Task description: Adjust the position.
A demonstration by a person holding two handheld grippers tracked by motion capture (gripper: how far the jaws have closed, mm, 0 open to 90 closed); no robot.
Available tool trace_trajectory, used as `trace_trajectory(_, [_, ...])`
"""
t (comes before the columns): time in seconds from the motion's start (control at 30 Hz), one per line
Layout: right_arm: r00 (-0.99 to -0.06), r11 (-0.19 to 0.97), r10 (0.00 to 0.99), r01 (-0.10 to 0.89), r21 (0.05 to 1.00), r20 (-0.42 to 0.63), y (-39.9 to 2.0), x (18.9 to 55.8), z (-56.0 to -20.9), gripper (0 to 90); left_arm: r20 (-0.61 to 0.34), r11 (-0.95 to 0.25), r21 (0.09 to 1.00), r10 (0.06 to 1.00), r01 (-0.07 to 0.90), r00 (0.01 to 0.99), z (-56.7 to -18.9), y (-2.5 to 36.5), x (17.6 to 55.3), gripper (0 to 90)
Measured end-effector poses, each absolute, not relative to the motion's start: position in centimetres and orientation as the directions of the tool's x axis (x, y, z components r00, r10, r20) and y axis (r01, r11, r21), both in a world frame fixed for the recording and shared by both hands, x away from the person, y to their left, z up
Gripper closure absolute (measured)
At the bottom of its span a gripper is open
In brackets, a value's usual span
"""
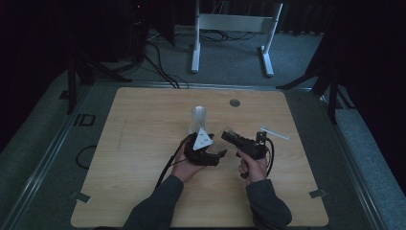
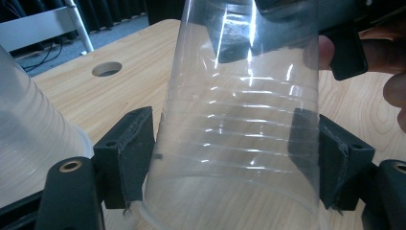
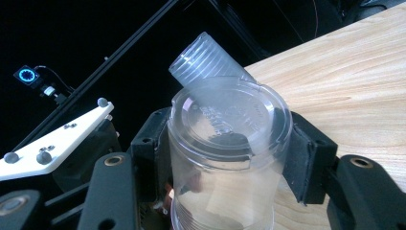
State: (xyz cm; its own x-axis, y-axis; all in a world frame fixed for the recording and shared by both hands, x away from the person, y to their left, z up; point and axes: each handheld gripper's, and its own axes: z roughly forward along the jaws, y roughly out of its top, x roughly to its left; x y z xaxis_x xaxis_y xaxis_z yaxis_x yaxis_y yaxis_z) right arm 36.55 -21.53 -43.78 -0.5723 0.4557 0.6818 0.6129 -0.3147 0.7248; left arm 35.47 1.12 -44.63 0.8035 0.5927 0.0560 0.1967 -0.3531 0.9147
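The clear plastic cup (image 2: 239,120) lies between both tongs, right tongs (image 3: 225,158) clamping its lidded end (left tongs (image 2: 234,163) pinching its ribbed wall).

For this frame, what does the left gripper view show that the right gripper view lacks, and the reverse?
Left gripper view: the round hole in the table and a hand's fingers beyond the cup. Right gripper view: a white three-cornered plate, a blue ring light in the dark, and the cup's flat round end. Both: a clear cup clamped between black pads, a second clear cup nearby, and the wooden table.
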Motion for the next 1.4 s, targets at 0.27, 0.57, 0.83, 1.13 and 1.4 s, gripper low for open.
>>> trace_trajectory(0.27, [-0.581,-0.307,0.452,0.611,0.73,0.677,-21.6,36.6,-43.7,41.0,0.063,-0.356,0.915,0.591,0.19,0.804,-44.5,1.1,35.3,25.6])
trace_trajectory(0.57, [-0.586,-0.262,0.488,0.608,0.749,0.647,-21.4,36.6,-43.4,33.0,0.077,-0.366,0.914,0.583,0.176,0.809,-44.4,1.0,35.1,28.7])
trace_trajectory(0.83, [-0.588,-0.255,0.492,0.608,0.752,0.642,-21.6,36.5,-43.3,31.8,0.082,-0.372,0.911,0.585,0.176,0.807,-44.3,1.4,35.2,29.1])
trace_trajectory(1.13, [-0.612,-0.208,0.505,0.599,0.773,0.609,-21.6,36.2,-43.0,31.8,0.082,-0.371,0.912,0.586,0.177,0.806,-44.1,1.9,35.3,29.2])
trace_trajectory(1.4, [-0.641,-0.145,0.531,0.575,0.805,0.553,-22.0,35.5,-42.7,31.9,0.086,-0.377,0.909,0.589,0.179,0.804,-44.1,2.2,35.3,29.2])
